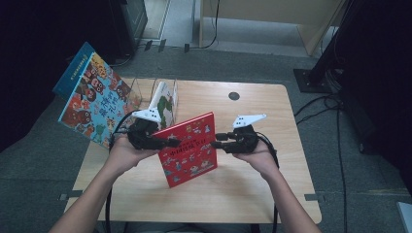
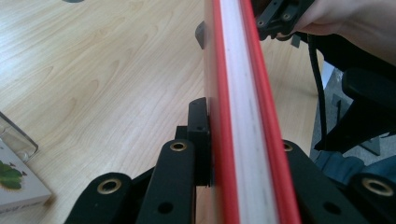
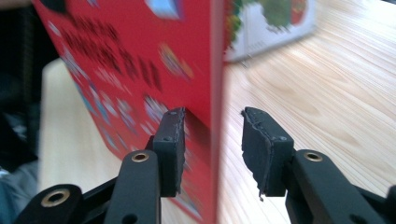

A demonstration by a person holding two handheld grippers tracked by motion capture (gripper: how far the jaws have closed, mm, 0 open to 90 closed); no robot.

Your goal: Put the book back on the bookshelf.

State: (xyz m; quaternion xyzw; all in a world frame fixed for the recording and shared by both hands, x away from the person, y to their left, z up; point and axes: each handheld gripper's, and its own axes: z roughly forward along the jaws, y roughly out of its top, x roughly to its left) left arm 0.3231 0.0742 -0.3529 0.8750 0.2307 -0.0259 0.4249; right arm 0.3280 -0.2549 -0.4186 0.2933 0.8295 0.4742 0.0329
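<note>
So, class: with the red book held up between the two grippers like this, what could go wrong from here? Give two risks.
1. The left gripper alone clamps the red book, at one edge. The right gripper straddles the far edge with a gap on one side, so the book may sag or twist in that single grip.
2. The book stands tilted above the table; if it slipped, it would likely drop there, possibly towards the green-and-white book standing behind.

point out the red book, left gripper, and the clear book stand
red book (image 1: 190, 148), high view, on its front cover.
left gripper (image 1: 171, 142), high view, jaws clamped on the book's edge.
clear book stand (image 1: 137, 90), high view, its left divider.
</note>
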